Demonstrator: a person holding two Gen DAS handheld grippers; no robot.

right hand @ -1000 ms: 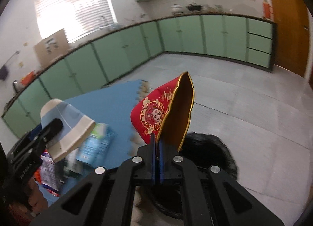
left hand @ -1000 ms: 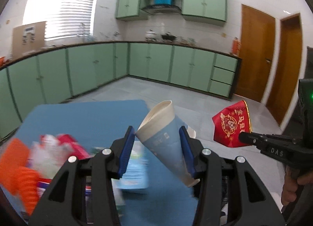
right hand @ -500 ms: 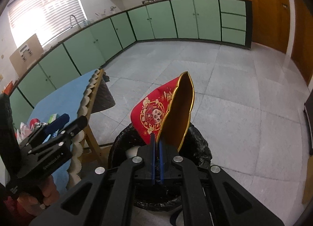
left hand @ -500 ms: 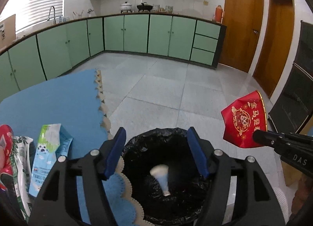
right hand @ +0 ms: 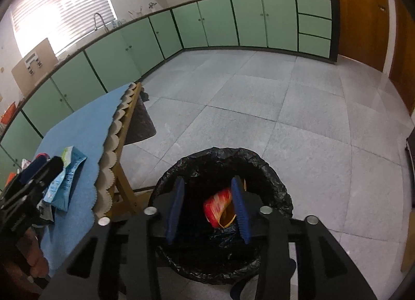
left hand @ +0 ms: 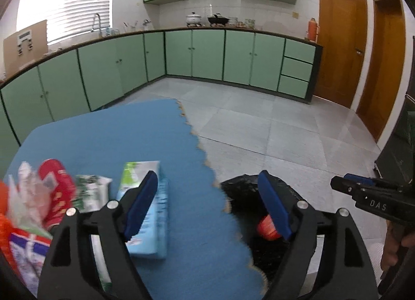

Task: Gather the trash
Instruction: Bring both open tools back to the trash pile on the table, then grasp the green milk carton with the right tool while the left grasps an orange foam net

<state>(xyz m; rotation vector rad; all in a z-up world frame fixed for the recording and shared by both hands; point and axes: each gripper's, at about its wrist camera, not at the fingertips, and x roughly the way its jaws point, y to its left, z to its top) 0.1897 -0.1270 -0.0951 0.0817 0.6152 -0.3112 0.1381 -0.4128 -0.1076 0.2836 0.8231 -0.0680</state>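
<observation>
Main risk: the blue table [left hand: 109, 134] overhangs the black-bagged bin [right hand: 272, 170], so a pull on the left pile could sweep wrappers off the scalloped edge onto the floor, missing the bag. The pale blue carton [left hand: 153, 217] lies flat and looks thin, so I'd expect pads to skid off it. The red wrapper [right hand: 219, 206] is already inside the bin, loose. Left gripper [left hand: 207, 204] tilts down over the table edge, jaws opening, empty. Right gripper [right hand: 207, 211] points steeply into the bin, jaws opening, gripping nothing.
</observation>
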